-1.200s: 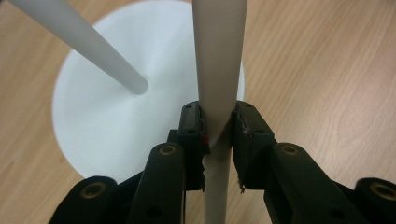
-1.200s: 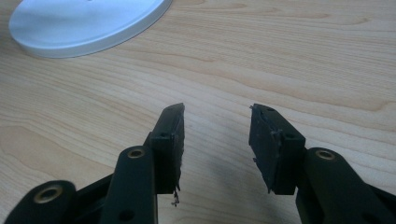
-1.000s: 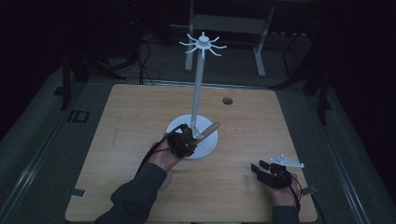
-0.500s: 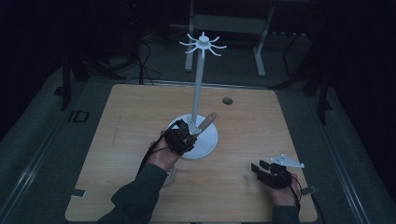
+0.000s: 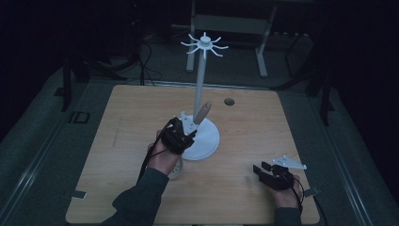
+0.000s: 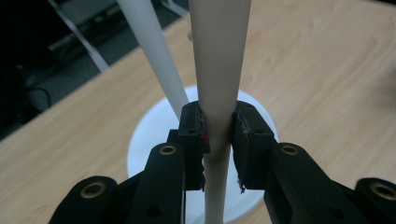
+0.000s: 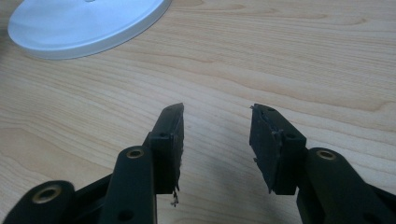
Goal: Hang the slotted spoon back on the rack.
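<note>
A pale wooden worktop is seen from the high view, with a white stand made of a round flat base, a tall thin pole and a crown of curved hooks at its top. The stand is placed near the middle of the worktop. A small dark round hole is seen in the worktop beyond the base.

The left gripper is held just beside the pole, over the near-left part of the base. Its jaws are clamped on a long beige, smooth-handled utensil, which is gripped on its narrow neck. The handle is pointed up and away, tilted to the right, with its rounded end close to the pole; whether they touch cannot be told. In the left gripper view the pole is seen slanting behind the handle.

The right gripper is held low near the front right corner of the worktop, well apart from the stand. Its jaws are spread apart with nothing between them, bare wood being seen in the gap.
</note>
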